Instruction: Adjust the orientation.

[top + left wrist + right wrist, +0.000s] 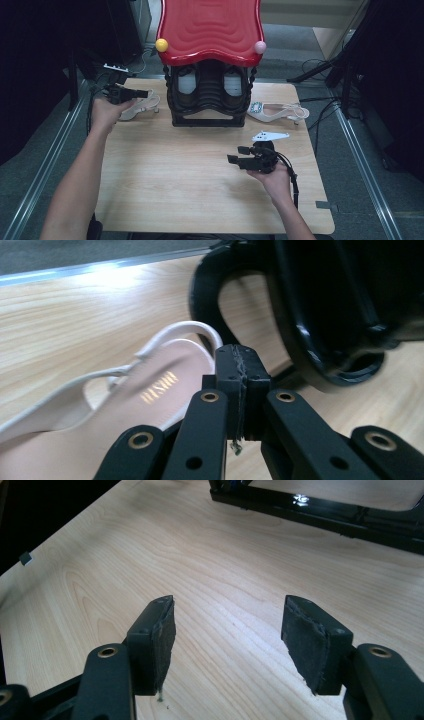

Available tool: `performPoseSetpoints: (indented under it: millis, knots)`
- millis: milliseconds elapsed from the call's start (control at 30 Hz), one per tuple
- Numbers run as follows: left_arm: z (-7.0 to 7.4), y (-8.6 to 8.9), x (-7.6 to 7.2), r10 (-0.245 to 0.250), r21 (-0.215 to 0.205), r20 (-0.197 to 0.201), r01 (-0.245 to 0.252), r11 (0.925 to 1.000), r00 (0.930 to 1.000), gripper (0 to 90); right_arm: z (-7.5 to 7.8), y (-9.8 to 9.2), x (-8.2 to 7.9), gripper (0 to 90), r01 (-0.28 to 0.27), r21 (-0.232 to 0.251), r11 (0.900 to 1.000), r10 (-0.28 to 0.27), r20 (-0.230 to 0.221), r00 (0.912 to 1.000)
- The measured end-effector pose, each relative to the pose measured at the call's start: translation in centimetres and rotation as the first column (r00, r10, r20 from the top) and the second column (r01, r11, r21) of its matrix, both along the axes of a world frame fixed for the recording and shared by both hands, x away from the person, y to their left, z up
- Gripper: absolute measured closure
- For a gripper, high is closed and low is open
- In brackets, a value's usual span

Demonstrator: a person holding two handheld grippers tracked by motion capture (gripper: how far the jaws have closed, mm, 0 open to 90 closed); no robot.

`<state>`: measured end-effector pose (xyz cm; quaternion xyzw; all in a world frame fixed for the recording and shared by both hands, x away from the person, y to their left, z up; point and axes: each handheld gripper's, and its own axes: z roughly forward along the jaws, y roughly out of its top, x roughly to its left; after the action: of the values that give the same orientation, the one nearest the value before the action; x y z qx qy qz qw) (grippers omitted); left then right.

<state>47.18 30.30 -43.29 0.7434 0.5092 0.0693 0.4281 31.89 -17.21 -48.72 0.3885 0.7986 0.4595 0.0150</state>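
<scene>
A pale heeled sandal (142, 106) lies at the table's far left, just left of a black shoe rack (210, 95) with a red wavy top (210, 30). My left gripper (145, 93) hovers over that sandal, its pads pressed together with nothing between them. In the left gripper view the shut gripper (243, 375) sits just beside the sandal's insole (155, 385), with the rack's black frame (310, 315) close on the right. A second sandal (277, 111) lies right of the rack. My right gripper (235, 154) is open above bare wood (230, 625).
The wooden table (190, 175) has free room across its front half. A yellow ball (161, 45) and a pink ball (260, 47) sit at the red top's corners. The rack's base bar (325, 517) lies ahead of the right gripper. Metal rails and cables flank the table.
</scene>
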Motion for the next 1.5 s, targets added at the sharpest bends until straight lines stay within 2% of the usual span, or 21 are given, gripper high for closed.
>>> performPoseSetpoints:
  millis: [33,100,167,300,467,633,1133,1500]
  knots:
    - [-0.2,0.2,0.2,0.017,-0.013,-0.003,-0.017,0.9998,0.9999,90.0,0.0,0.0,0.0,39.1,-0.003,-0.003,1.0,0.003,0.002,1.0]
    - [-0.9,0.5,0.6,0.036,-0.003,-0.018,-0.036,0.9993,0.9992,90.0,0.0,0.1,-0.1,39.2,-0.008,-0.001,1.0,0.008,0.007,0.9999]
    - [-1.6,0.6,0.9,0.04,0.011,-0.041,-0.04,0.9991,0.9984,90.0,-0.1,0.1,-0.3,39.3,-0.007,-0.008,1.0,0.007,0.003,1.0]
    - [-3.1,0.8,1.3,0.048,-0.002,-0.072,-0.048,0.9988,0.9963,90.0,-0.2,0.0,-0.2,39.5,-0.007,-0.006,1.0,0.007,0.003,1.0]
    - [-4.2,0.6,0.4,0.036,-0.009,-0.071,-0.037,0.9993,0.9968,90.0,-0.3,0.0,-0.1,39.7,-0.002,-0.005,1.0,0.002,-0.005,1.0]
    - [-5.1,0.9,-0.4,0.032,-0.015,-0.096,-0.034,0.9993,0.9949,90.0,-0.4,0.0,0.0,39.7,-0.002,-0.008,1.0,0.002,-0.007,1.0]
    - [-5.0,2.0,-2.2,0.011,-0.002,-0.123,-0.011,0.9999,0.9923,89.7,-0.3,0.8,0.8,40.0,-0.021,0.007,1.0,0.021,-0.009,0.9997]
    - [-5.0,3.6,-3.4,0.044,0.012,-0.15,-0.043,0.999,0.9876,90.0,-0.3,1.8,1.6,40.0,-0.038,0.013,0.999,0.038,-0.017,0.9991]
